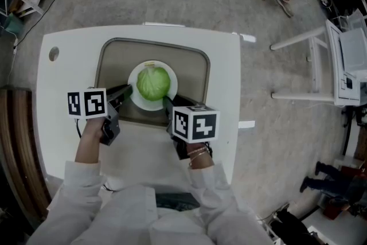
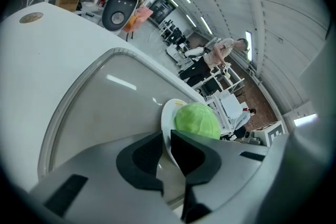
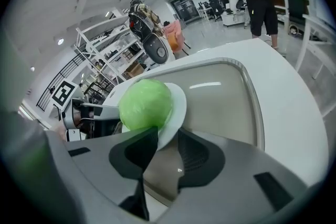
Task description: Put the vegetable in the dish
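In the table's recessed basin (image 1: 192,74), the cabbage (image 1: 153,82) sits on the white dish (image 1: 136,99). The left gripper (image 1: 127,89) clamps the dish's rim. The right gripper (image 1: 167,104) straddles the near rim, jaws slack. The cabbage looks firm, heavy and prone to rolling, so it is best carried by the dish's edges.

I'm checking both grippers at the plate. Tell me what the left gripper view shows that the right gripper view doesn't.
Only the left gripper view: the fingers of the left gripper closed on the rim of the plate. Only the right gripper view: the right gripper, fingers apart around it, and the left gripper's marker cube. Both: the cabbage on the plate, in the basin.
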Action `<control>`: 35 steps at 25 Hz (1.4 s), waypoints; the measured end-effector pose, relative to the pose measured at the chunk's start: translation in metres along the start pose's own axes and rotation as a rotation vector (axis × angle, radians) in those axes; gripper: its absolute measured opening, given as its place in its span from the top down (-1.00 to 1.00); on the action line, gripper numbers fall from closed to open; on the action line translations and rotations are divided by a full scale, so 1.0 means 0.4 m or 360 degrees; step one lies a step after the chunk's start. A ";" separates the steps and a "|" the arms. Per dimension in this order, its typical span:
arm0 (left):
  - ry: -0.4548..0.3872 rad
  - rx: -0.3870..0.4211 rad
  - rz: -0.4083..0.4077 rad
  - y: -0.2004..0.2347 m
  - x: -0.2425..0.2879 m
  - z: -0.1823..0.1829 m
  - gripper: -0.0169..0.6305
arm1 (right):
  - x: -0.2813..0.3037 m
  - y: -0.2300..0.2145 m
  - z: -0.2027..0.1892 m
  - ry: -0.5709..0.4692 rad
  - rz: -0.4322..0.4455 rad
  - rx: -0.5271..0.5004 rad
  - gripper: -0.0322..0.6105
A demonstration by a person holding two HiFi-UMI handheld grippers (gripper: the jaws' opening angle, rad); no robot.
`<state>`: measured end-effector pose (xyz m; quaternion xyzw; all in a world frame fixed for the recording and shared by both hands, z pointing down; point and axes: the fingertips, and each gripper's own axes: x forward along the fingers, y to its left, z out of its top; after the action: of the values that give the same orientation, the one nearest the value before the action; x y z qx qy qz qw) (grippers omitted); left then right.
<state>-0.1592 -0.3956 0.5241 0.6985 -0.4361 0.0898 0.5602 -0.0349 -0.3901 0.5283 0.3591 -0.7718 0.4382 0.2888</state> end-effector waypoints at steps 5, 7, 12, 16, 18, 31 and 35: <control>0.0016 0.0009 -0.0001 0.003 0.002 -0.004 0.82 | 0.003 -0.004 -0.002 0.0026 -0.0028 -0.0070 0.55; 0.0021 0.0026 0.0007 0.004 0.002 -0.006 0.82 | 0.004 -0.004 -0.004 0.0032 -0.0033 -0.0079 0.55; 0.0028 0.0082 0.0030 0.004 0.002 -0.005 0.82 | 0.009 -0.004 -0.001 0.0056 -0.0047 -0.0063 0.55; 0.0037 0.0119 0.0046 0.004 -0.001 -0.007 0.82 | 0.009 -0.003 -0.003 0.0074 -0.0066 -0.0036 0.55; 0.0036 0.0128 0.0050 0.003 -0.003 -0.005 0.82 | 0.007 -0.002 -0.001 0.0073 -0.0080 -0.0032 0.55; 0.0014 0.0201 0.0081 -0.001 -0.007 -0.005 0.82 | -0.003 -0.020 -0.003 -0.0117 -0.0278 -0.0084 0.54; 0.0034 0.0314 0.0148 -0.001 -0.010 -0.020 0.79 | -0.009 -0.016 -0.005 -0.0135 -0.0271 -0.0087 0.54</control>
<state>-0.1585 -0.3865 0.5242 0.7283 -0.4511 0.1658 0.4884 -0.0273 -0.3894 0.5296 0.4335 -0.7618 0.3752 0.3016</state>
